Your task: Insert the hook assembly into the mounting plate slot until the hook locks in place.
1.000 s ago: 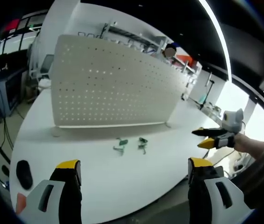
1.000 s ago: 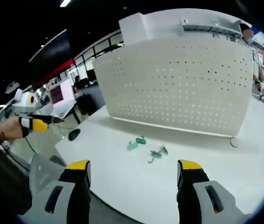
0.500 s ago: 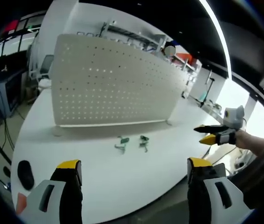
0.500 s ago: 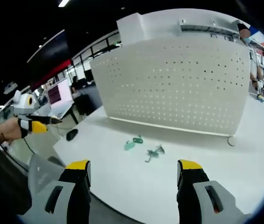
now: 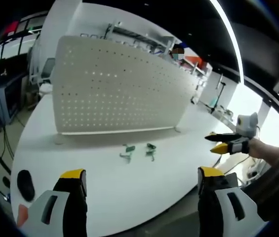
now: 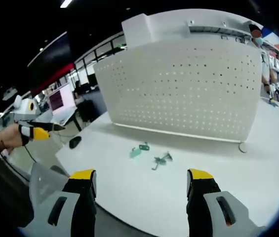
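- Right gripper (image 6: 140, 197) low over desk (image 6: 218, 168) near edge, jaws wide apart, empty.
- Two green pieces: plate (image 6: 138, 149), hook (image 6: 161, 160), mid-desk, apart.
- Pegboard (image 6: 188, 89) upright along far edge.
- Left gripper (image 6: 40, 129) off desk's left corner.

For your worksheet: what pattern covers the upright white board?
Rows of small holes across the board, clearest in the right gripper view.

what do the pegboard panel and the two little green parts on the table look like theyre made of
Pegboard panel: looks like white painted sheet metal, thin and matt with even rows of punched holes, though plastic is possible.
Two small green parts: pale green, perhaps tinted plastic or coated metal with thin wire-like hooks; too small to be sure.
Table: smooth white top, probably laminate, with a faint sheen.
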Tool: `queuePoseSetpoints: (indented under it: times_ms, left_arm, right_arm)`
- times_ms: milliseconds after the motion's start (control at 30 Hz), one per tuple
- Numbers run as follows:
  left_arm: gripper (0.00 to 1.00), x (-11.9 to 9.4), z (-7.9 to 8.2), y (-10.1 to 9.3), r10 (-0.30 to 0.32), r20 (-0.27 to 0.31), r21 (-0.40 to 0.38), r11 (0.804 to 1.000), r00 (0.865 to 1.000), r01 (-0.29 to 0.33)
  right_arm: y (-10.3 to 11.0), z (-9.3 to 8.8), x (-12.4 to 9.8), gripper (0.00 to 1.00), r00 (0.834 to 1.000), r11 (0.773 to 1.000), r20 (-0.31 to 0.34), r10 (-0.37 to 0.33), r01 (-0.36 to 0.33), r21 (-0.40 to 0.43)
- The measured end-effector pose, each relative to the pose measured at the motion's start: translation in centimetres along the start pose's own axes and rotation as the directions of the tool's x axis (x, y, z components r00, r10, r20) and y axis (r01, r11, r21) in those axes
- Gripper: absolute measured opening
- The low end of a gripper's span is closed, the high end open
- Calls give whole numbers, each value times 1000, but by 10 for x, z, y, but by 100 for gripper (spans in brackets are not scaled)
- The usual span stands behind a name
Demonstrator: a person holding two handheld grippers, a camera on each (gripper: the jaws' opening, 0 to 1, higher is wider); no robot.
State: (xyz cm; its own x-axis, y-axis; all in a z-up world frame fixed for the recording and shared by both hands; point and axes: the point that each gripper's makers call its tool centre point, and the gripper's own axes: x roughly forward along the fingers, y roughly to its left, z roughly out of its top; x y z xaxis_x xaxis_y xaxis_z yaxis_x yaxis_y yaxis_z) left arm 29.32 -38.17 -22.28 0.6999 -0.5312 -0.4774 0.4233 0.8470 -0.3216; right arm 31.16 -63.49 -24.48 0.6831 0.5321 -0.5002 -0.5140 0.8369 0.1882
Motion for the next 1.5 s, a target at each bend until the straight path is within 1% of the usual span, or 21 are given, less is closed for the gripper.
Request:
queuePoseSetpoints:
  times_ms: [367, 667, 900, 1067, 1133, 1333, 1433, 1500]
  left_arm:
    - [95, 1, -2, 1, -3, -7, -3, 1000, 1000, 3]
    - [94, 5, -2, 2, -8, -18, -5, 1000, 1000, 8]
    - [94, 8, -3, 6, -7, -26, -9, 1000, 1000, 7]
    - [93, 9, -2, 7, -10, -25, -6, 1000, 1000, 10]
    - [93, 10, -2, 7, -11, -29, -5, 1000, 1000, 11]
    - [93, 11, -1, 8, -15, -30, -3, 1000, 999, 15]
    - [93, 12, -1, 9, -23, -29, -28, 999, 999, 22]
    - [93, 12, 1, 9, -28, -18, -41, 999, 999, 27]
  right_arm:
    - [5, -5, 11, 73, 1000, 1000, -20, 19, -19, -7]
    - [9, -10, 30, 72, 998, 999, -35, 45, -45, 1]
    - [19, -15, 55, 68, 995, 996, -52, 90, -90, 10]
    - [27, -13, 76, 67, 992, 993, -49, 117, -118, -11]
    - [31, -15, 84, 66, 989, 991, -66, 135, -136, -15]
    - [39, -13, 103, 65, 982, 984, -88, 166, -171, -48]
    - [41, -12, 113, 65, 979, 981, -101, 177, -184, -64]
    - [42, -11, 117, 64, 978, 980, -103, 183, -190, -65]
